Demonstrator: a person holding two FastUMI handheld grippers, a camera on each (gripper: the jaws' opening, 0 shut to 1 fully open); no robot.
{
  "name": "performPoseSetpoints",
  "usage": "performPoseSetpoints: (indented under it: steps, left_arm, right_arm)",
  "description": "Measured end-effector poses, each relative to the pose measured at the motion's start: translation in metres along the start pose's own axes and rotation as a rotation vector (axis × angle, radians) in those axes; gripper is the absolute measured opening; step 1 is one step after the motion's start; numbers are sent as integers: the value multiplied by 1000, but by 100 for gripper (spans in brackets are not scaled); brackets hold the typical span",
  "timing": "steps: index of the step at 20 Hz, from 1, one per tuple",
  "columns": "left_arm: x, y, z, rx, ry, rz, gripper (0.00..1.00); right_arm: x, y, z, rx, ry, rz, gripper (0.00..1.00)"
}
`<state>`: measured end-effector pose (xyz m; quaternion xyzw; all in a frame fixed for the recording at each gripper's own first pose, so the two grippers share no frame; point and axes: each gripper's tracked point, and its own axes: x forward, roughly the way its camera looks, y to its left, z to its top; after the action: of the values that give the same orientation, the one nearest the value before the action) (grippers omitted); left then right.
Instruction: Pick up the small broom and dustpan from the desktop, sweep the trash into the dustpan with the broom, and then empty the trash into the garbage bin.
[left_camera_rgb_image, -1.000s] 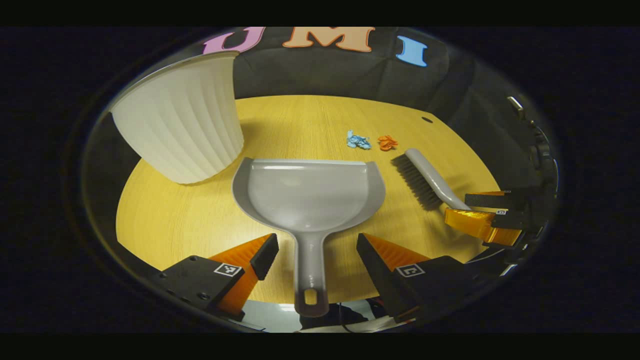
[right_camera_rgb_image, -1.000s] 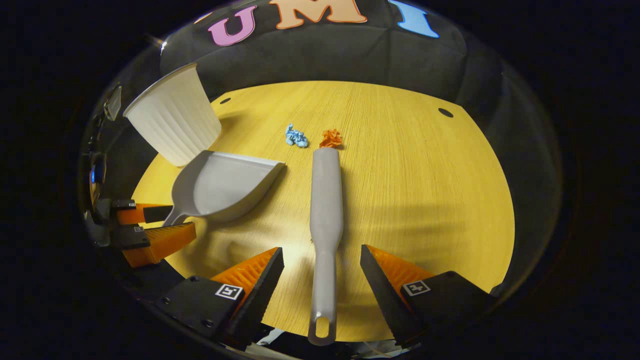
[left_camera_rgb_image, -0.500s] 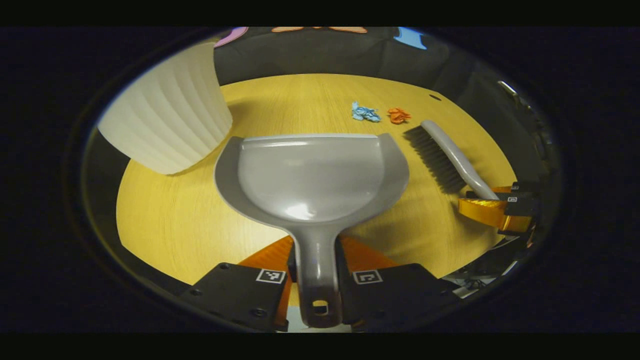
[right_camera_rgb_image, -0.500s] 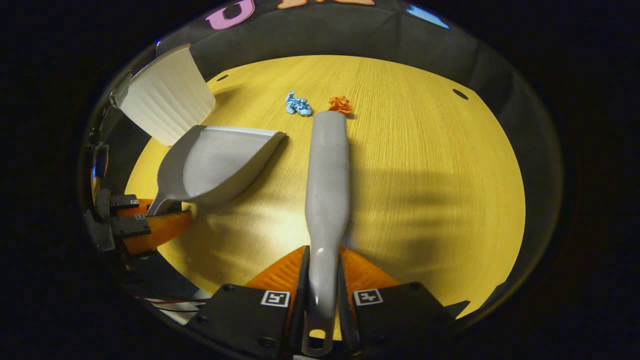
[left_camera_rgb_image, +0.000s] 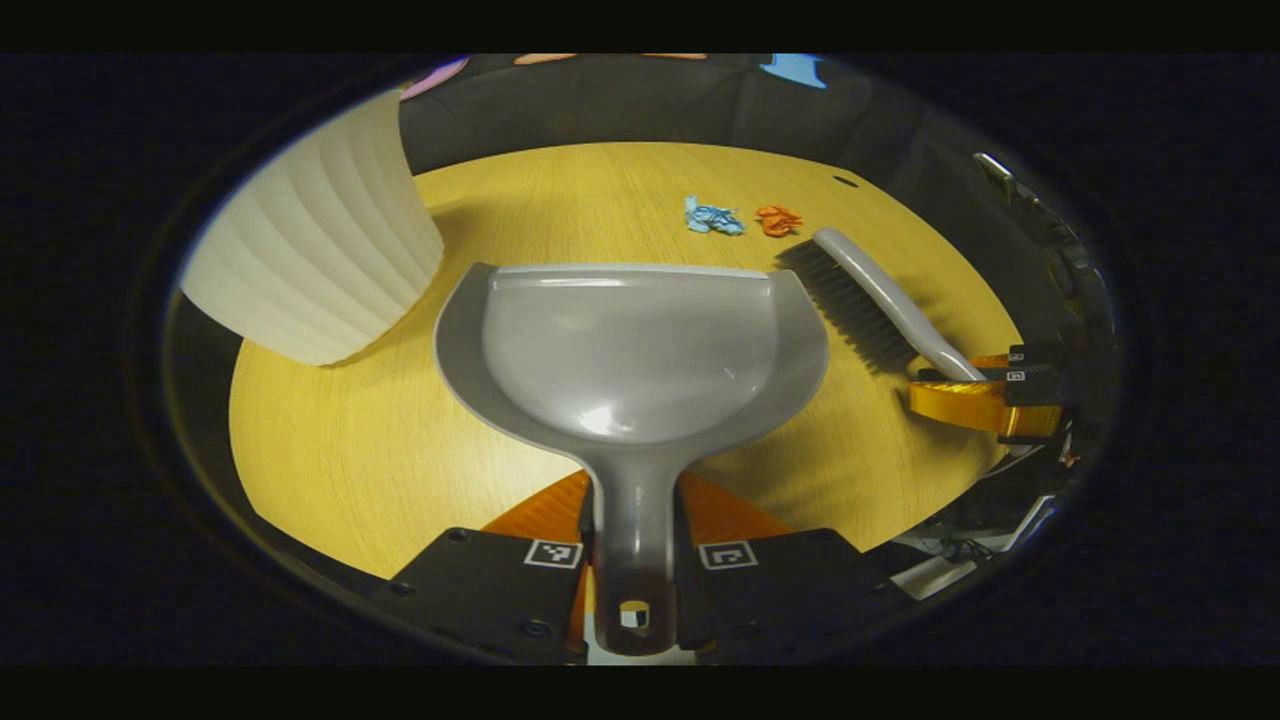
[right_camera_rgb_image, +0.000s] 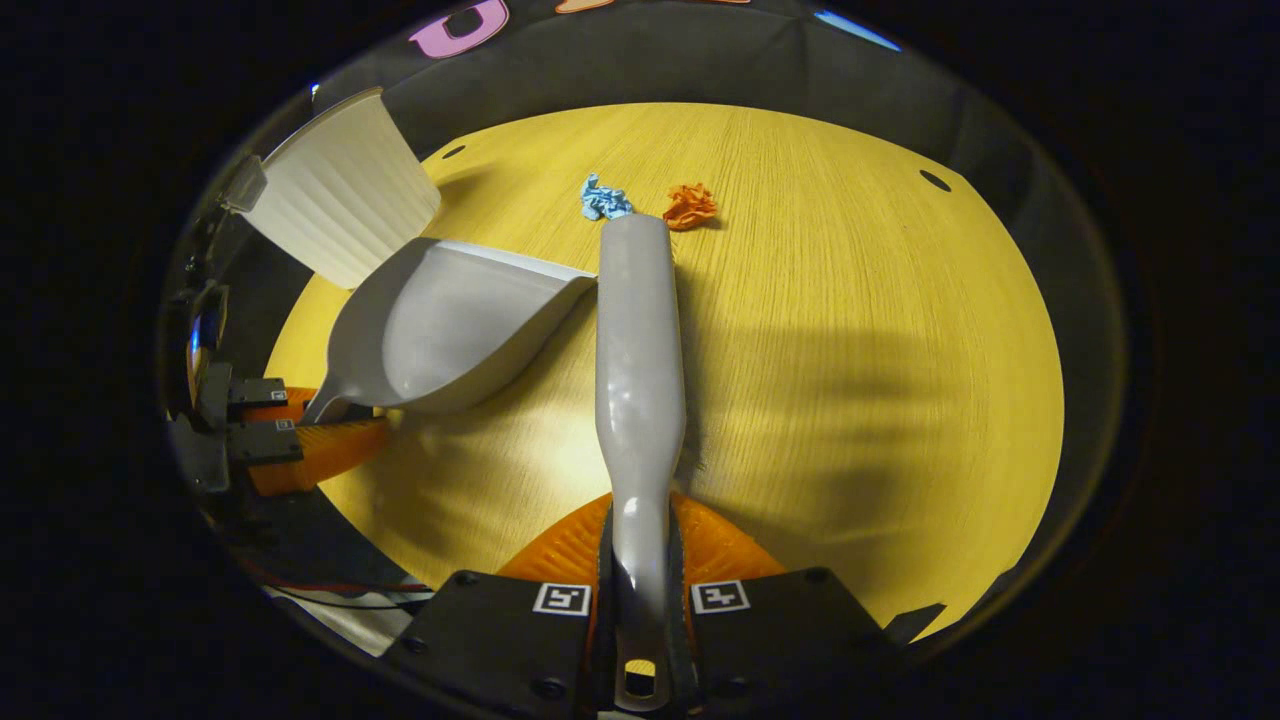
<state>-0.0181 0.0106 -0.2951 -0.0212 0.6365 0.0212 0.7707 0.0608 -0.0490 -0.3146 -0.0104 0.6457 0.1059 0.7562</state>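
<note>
Wooden desktop is seen under everything. White ribbed garbage bin is stood at far-left of desktop, just beside the dustpan's left edge.

Grey dustpan is held w/ mouth pointed fwd toward the trash; its handle is clamped btwn both fingers of left gripper, jaws closed on handle. Whether pan lip is touching the desktop can't be told.

Broom, grey back up, dark bristles down, is placed just right of dustpan, head tip near the scraps. Its handle is gripped by right gripper, jaws closed tight on both sides. In right gripper view the broom is seen end-on, running straight ahead, dustpan's corner almost touching its left side.

Trash: blue scrap and orange scrap are laid on desktop side by side, near each other but apart, just beyond broom tip and ahead of dustpan mouth, blue on the left.
</note>
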Motion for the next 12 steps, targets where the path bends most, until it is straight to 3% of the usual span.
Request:
performPoseSetpoints:
  steps: [4,9,12]
  left_arm:
    - [-16,7,12,98,-38,-87,26]
    - [-25,42,49,265,-40,-99,26]
    - [-20,55,70,407,-35,-85,25]
  right_arm:
    - [-18,-10,15,21,-49,44,18]
    - [-45,-60,74,-4,-122,-63,16]
    - [-34,-92,101,-53,-81,-163,16]
